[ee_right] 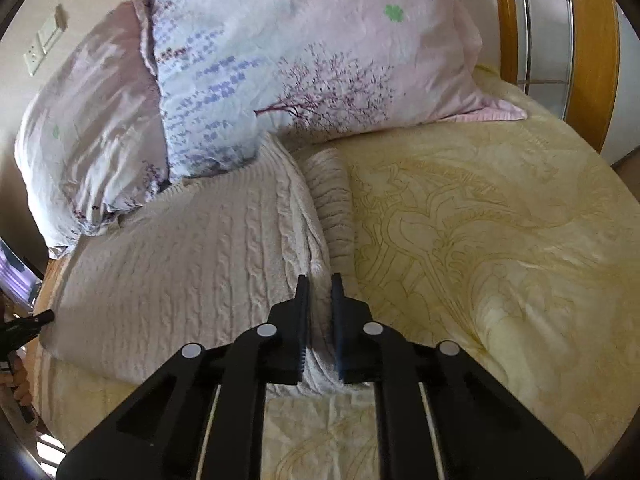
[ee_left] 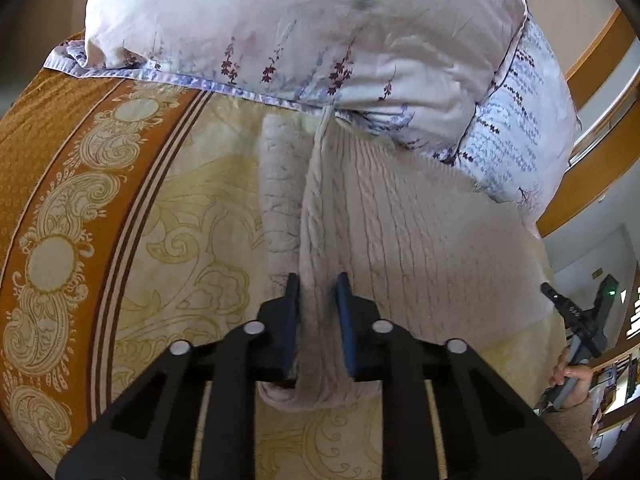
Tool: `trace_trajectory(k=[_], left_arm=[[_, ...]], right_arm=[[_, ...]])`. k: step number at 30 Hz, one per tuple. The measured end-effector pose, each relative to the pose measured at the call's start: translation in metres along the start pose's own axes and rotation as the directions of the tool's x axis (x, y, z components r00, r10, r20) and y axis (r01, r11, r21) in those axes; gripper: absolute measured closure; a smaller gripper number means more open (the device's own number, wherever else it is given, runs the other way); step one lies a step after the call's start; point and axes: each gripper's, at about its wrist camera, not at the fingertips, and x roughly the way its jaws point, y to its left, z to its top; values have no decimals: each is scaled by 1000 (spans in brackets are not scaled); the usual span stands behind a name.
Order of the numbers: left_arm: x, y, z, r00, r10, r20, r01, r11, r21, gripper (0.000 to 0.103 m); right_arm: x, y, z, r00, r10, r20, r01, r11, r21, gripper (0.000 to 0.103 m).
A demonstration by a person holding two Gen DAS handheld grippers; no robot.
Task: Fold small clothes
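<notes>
A cream cable-knit sweater (ee_left: pixel 400 232) lies on the yellow patterned bedspread (ee_left: pixel 192 216), its far end tucked against the pillows. My left gripper (ee_left: pixel 318 292) is shut on a raised fold at the sweater's left edge; a sleeve (ee_left: pixel 280 184) lies flat beside it. In the right wrist view the sweater (ee_right: pixel 192 264) spreads to the left. My right gripper (ee_right: pixel 320 292) is shut on its right edge, with a ribbed sleeve (ee_right: pixel 332 196) just beyond. The right gripper also shows in the left wrist view (ee_left: pixel 576 312), at the sweater's far right corner.
Two floral pillows (ee_left: pixel 304 28) (ee_right: pixel 288 64) lean at the head of the bed, touching the sweater's far end. An orange patterned border (ee_left: pixel 56 184) runs along the bedspread's left side. A wooden headboard (ee_right: pixel 592 48) curves at the right. Bedspread (ee_right: pixel 500 240) stretches to the right.
</notes>
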Motion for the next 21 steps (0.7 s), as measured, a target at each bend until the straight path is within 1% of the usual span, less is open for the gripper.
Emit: trace_trajectory(k=[2, 5, 6, 7, 11, 13, 14, 15, 16, 17, 18, 19, 21], left_arm=[[0, 1, -1, 1000, -3, -2, 3, 1000, -1, 89], [0, 3, -2, 1000, -6, -8, 6, 1000, 0, 90], [0, 4, -3, 1000, -5, -11, 5, 1000, 1, 90], [0, 3, -3, 1000, -5, -13, 5, 1000, 2, 90], [1, 4, -4, 1000, -13, -17, 13, 1000, -1, 90], [-2, 6, -4, 999, -28, -15, 28, 1000, -11, 90], [-4, 6, -3, 999, -33, -9, 33, 999, -12, 89], [-9, 5, -3, 999, -35, 5, 35, 999, -6, 83], [-11, 4, -2, 999, -33, 17, 33, 999, -1, 77], [-14, 1, -1, 999, -24, 31, 24, 1000, 9, 73], [-14, -2, 0, 999, -11, 36, 11, 1000, 19, 68], [-12, -3, 2, 999, -1, 35, 0, 1000, 23, 67], [-5, -6, 4, 1000, 14, 22, -15, 1000, 21, 66]], right_arm=[[-8, 1, -4, 1000, -11, 3, 11, 1000, 0, 92], [-12, 1, -10, 999, -45, -20, 45, 999, 2, 92], [-11, 0, -12, 997, -71, -33, 71, 997, 2, 92], [-9, 0, -14, 996, -80, -39, 80, 997, 3, 92], [9, -1, -16, 985, -154, -73, 154, 988, -1, 92], [9, 3, -12, 982, -178, -70, 178, 984, -10, 91], [6, 5, -11, 982, -182, -57, 182, 983, -10, 84], [0, 9, -8, 981, -189, -32, 189, 982, -7, 78], [-4, 12, -6, 982, -189, -10, 189, 982, -6, 63], [-11, 19, -3, 986, -162, 38, 162, 987, -10, 54], [-15, 28, -1, 990, -121, 70, 123, 992, -32, 54], [-15, 35, 0, 992, -101, 73, 105, 993, -52, 54], [-4, 61, 0, 998, -48, 36, 53, 990, -127, 54]])
